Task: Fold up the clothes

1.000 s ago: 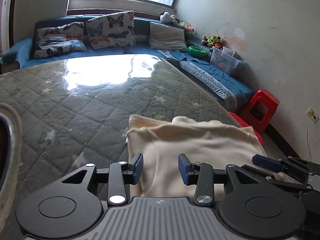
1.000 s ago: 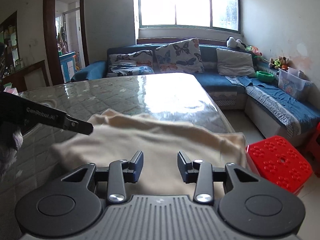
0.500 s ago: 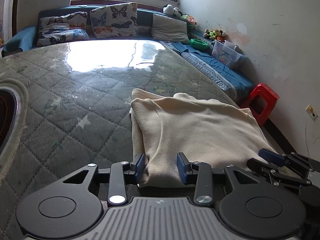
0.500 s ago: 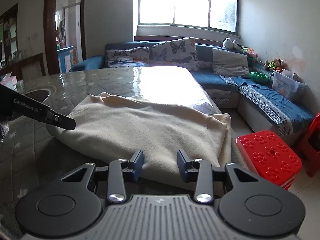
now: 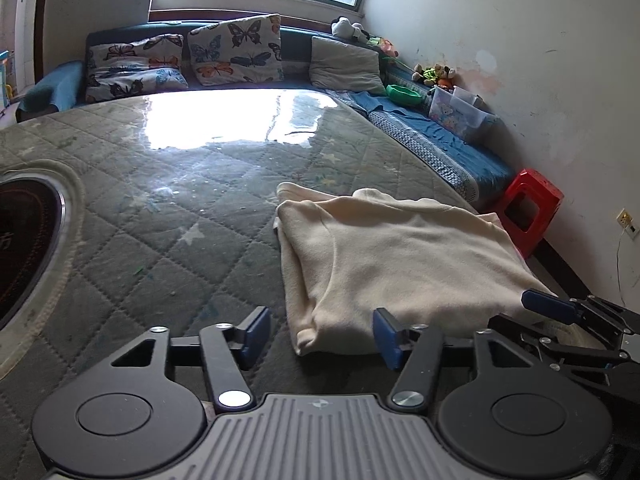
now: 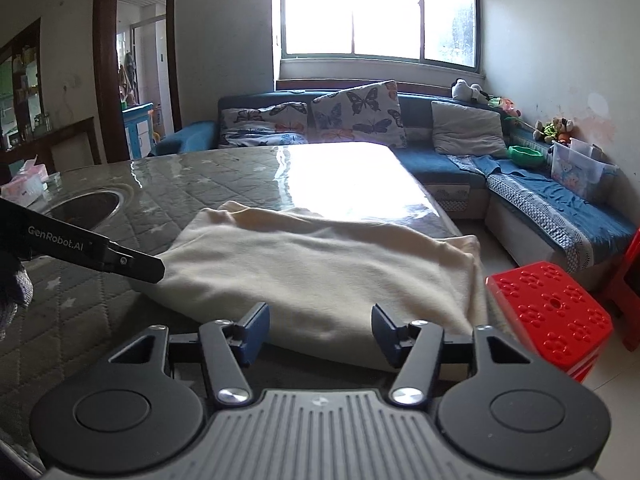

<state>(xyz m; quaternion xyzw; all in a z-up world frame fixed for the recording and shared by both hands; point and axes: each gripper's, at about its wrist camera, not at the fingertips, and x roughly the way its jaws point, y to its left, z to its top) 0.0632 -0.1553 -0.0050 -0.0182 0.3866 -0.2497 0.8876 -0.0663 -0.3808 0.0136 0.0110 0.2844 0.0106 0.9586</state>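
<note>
The left gripper (image 5: 320, 336), its blue-padded jaws opening and clear of the fabric, hovers at the near corner of a folded cream fleece garment (image 5: 400, 256), gripping nothing. The right gripper (image 6: 318, 334), jaws likewise opening and empty, faces the garment's near edge at 12 o'clock. The garment lies on a grey quilted table (image 5: 160, 216) under a glossy clear cover, with a red plastic stool (image 6: 548, 312) at 3 o'clock and a blue corner sofa (image 6: 440, 160) beyond.

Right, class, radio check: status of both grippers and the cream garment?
Left gripper, right gripper opening, nothing pinched. Cream garment folded on table, near edge between jaws. Nothing in the way.
</note>
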